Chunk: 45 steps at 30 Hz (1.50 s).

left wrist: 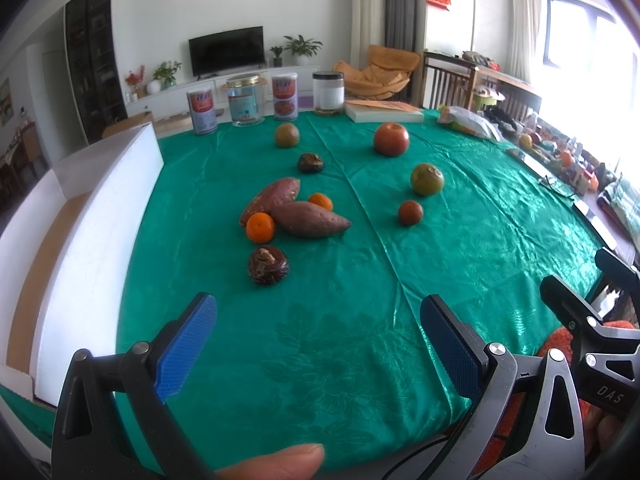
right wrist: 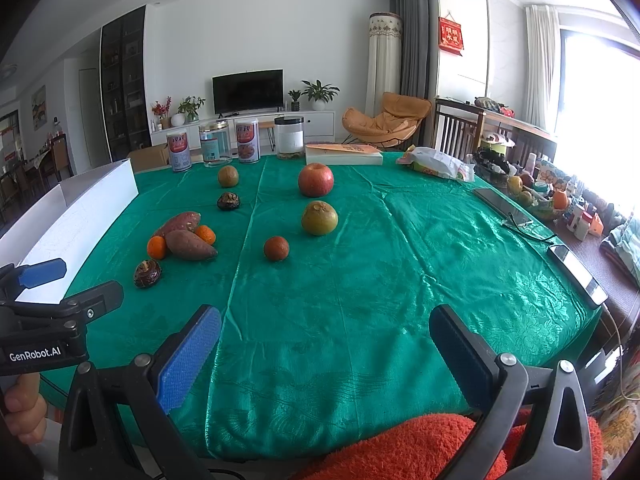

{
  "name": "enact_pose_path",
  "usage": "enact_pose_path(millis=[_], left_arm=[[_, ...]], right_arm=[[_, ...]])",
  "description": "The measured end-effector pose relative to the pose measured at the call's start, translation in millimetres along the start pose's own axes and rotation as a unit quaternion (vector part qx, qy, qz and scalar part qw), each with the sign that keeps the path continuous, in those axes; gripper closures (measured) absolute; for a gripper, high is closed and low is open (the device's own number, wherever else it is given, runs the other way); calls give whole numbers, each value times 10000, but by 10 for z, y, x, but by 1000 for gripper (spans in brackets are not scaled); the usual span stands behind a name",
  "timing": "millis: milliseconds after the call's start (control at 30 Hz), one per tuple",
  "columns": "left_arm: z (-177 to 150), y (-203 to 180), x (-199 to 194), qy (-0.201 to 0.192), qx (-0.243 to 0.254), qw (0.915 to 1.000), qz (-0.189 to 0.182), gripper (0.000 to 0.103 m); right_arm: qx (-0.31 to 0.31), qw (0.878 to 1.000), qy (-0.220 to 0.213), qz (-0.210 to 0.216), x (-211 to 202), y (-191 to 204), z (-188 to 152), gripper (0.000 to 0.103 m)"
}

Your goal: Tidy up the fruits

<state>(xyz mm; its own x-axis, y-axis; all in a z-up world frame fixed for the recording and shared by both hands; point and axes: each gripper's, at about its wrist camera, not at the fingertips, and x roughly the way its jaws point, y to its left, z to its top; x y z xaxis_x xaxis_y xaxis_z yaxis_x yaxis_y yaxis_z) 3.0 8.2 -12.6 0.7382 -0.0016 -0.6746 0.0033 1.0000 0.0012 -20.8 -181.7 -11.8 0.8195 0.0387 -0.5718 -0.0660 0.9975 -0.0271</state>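
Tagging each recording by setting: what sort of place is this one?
Most likely a home's living and dining room: a wall-mounted TV over a low cabinet, an orange lounge chair, and a table with a green tablecloth where fruit lies.

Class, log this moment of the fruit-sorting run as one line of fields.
phase: start | left gripper: open, empty | right gripper: open, empty | fruit: red apple untouched on green tablecloth | white box: left

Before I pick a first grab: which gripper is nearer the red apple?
Right, though only slightly. The right gripper faces the apple almost head-on across bare cloth; the left gripper sits further left, so the apple lies diagonally off to its right.
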Motion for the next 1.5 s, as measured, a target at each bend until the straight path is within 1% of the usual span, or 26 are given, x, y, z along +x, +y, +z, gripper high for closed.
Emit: enact_pose_path(millis=[633, 700, 833, 1033, 1267, 1333, 1400, 1500], left_arm=[[-23, 17, 17, 55, -31, 10000, -12, 1], [-36, 47, 52, 146, -92, 9998, -13, 1], [-103, 165, 214, 465, -317, 9984, -34, 1], [-265, 269, 485, 850, -278, 9958, 187, 1], [-388, 337, 841, 1324, -322, 9905, 160, 1], [-388, 324, 866, 1270, -218, 9913, 251, 1], [-382, 340, 882, 1288, -255, 9911, 201, 1], [-388, 380, 881, 1257, -271, 9914, 246, 0]], right_arm=[[4, 10000, 1, -2, 1, 1, 0, 0], [5, 10000, 2, -2, 1, 0, -1, 0], [3, 10000, 4, -3, 2, 1, 0, 0], [5, 10000, 6, -2, 3, 3, 0, 0], [6, 10000, 4, -6, 4, 3, 0, 0], [5, 10000, 6, -5, 5, 6, 1, 0], [4, 10000, 8, -5, 5, 2, 1, 0], [6, 10000, 15, 0, 9, 0, -4, 0]])
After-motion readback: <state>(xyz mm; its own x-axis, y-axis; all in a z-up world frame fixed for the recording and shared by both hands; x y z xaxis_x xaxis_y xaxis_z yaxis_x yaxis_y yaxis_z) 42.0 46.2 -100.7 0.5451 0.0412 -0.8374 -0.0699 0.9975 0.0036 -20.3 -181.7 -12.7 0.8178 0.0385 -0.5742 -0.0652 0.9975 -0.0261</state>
